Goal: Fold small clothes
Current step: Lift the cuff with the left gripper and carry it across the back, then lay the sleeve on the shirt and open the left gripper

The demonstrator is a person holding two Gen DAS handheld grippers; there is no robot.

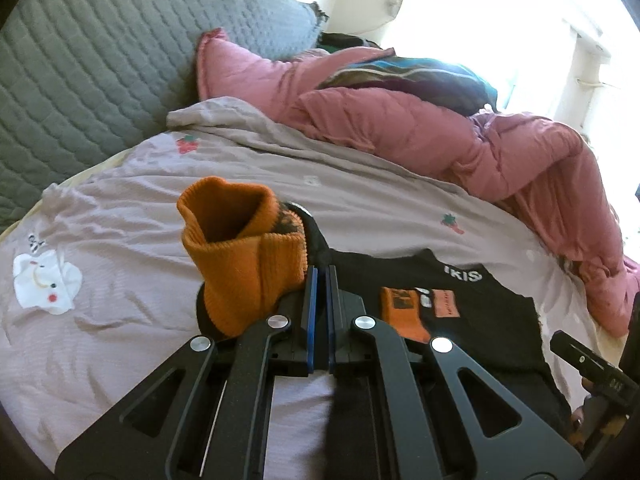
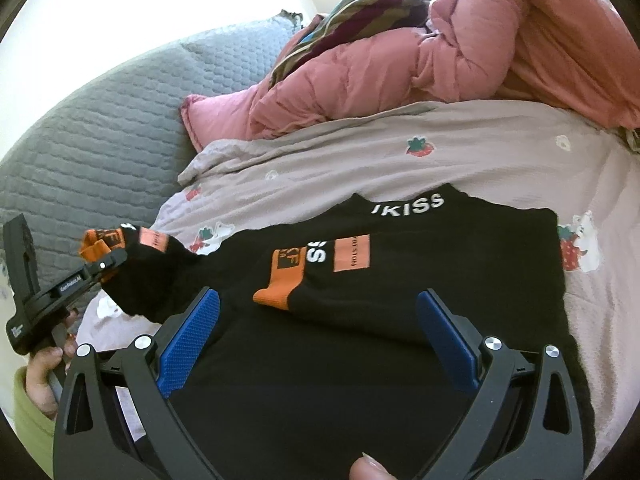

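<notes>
A black top point(image 2: 420, 280) with white lettering and orange patches lies flat on the bed; it also shows in the left wrist view point(image 1: 472, 304). Its right sleeve point(image 2: 296, 280) with an orange cuff is folded across the chest. My left gripper point(image 1: 321, 276) is shut on the other sleeve near its orange cuff point(image 1: 240, 248) and holds it lifted off the bed at the top's left side; it shows in the right wrist view point(image 2: 106, 264). My right gripper point(image 2: 320, 312) is open and empty, hovering over the top's lower body.
The bed has a pale mauve sheet point(image 1: 140, 240) with strawberry prints. A pink duvet point(image 1: 440, 136) is heaped along the far side with a striped cloth point(image 1: 400, 72) on it. A grey quilted headboard point(image 1: 80, 60) stands at the left.
</notes>
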